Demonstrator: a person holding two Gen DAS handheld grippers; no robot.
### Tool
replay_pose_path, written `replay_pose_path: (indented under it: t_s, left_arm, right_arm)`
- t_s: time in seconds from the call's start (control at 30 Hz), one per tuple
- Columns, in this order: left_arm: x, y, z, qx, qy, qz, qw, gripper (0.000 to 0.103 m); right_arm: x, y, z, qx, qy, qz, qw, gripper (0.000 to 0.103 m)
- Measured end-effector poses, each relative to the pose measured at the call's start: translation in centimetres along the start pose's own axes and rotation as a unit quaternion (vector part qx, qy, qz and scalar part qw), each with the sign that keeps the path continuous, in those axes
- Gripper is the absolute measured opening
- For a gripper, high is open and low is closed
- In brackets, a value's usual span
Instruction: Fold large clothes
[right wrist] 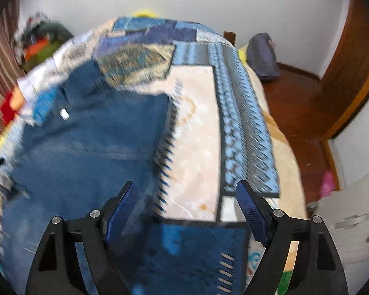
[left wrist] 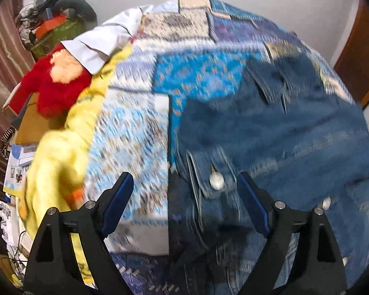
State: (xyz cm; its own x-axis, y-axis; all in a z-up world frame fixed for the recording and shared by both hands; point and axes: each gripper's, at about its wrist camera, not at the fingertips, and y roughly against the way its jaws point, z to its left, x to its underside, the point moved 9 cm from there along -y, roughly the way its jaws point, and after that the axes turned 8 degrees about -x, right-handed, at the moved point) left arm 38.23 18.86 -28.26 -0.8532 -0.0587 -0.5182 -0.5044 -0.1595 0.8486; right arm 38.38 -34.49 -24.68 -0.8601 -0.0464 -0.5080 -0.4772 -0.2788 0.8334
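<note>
one denim garment point(left wrist: 295, 132) on one quilt point(left wrist: 135, 132), two grippers point(left wrist: 185, 186) point(right wrist: 185, 196), one red plush point(left wrist: 54, 86), one backpack point(right wrist: 262, 54).

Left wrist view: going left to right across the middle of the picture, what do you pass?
Red plush toy → yellow blanket → patterned patchwork bedspread → denim garment lying on the bedspread → wooden door at the right edge.
</note>
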Motion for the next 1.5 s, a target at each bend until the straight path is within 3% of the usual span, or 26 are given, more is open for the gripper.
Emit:
replay_pose_path:
  t_s: [0.13, 0.3, 0.43, 0.5, 0.6, 0.67, 0.77, 0.87, 1.07, 1.2, 1.33, 1.5]
  left_arm:
    - [-2.6, -2.3, 0.6, 0.011, 0.019, 0.016, 0.9996, 0.087]
    - [-4.1, -8.0, -0.7, 0.033, 0.024, 0.064, 0.9971, 0.085]
    - [-4.3, -11.1, -1.8, 0.050, 0.026, 0.089, 0.9945, 0.068]
    - [-4.5, -12.4, -2.4, 0.058, 0.027, 0.093, 0.9936, 0.060]
    - [-4.8, -13.5, -2.9, 0.069, 0.039, 0.095, 0.9923, 0.038]
    - [-5.0, -13.9, -3.3, 0.069, 0.044, 0.097, 0.9919, 0.027]
    - [-5.5, -13.2, -4.1, 0.038, 0.020, 0.078, 0.9960, 0.019]
    - [-6.7, -10.8, -4.5, 0.020, 0.002, 0.043, 0.9989, 0.010]
    - [-10.2, -4.2, -2.0, 0.027, 0.036, -0.036, 0.9984, 0.009]
    - [-12.7, -2.9, -0.9, 0.017, 0.041, -0.060, 0.9972, 0.009]
    - [-13.3, -4.9, 0.9, -0.015, 0.046, -0.049, 0.9976, 0.009]
    - [-12.3, -10.6, 3.0, -0.031, 0.067, 0.005, 0.9973, 0.010]
  right_arm:
    - [-2.6, -1.4, 1.9, -0.055, -0.013, 0.004, 0.998, 0.081]
    - [-4.9, -4.9, 3.4, -0.066, -0.014, 0.020, 0.997, 0.081]
    - [-5.7, -8.6, 3.2, -0.073, -0.030, 0.049, 0.996, 0.080]
    - [-6.0, -10.0, 3.1, -0.080, -0.039, 0.055, 0.994, 0.072]
    - [-6.4, -11.1, 3.1, -0.087, -0.057, 0.042, 0.994, 0.058]
    - [-6.5, -11.3, 3.3, -0.089, -0.058, 0.042, 0.993, 0.035]
    - [-6.9, -11.3, 3.5, -0.081, -0.052, 0.033, 0.995, 0.014]
    - [-8.0, -10.7, 3.9, -0.073, -0.040, 0.019, 0.996, 0.011]
    - [-12.1, -8.8, 5.7, -0.104, -0.031, -0.020, 0.994, 0.010]
    - [-14.8, -8.9, 8.4, -0.096, 0.008, -0.033, 0.995, 0.010]
    - [-17.0, -10.4, 10.3, -0.085, 0.031, -0.044, 0.995, 0.010]
    - [-17.5, -14.8, 9.4, -0.016, 0.043, -0.025, 0.999, 0.011]
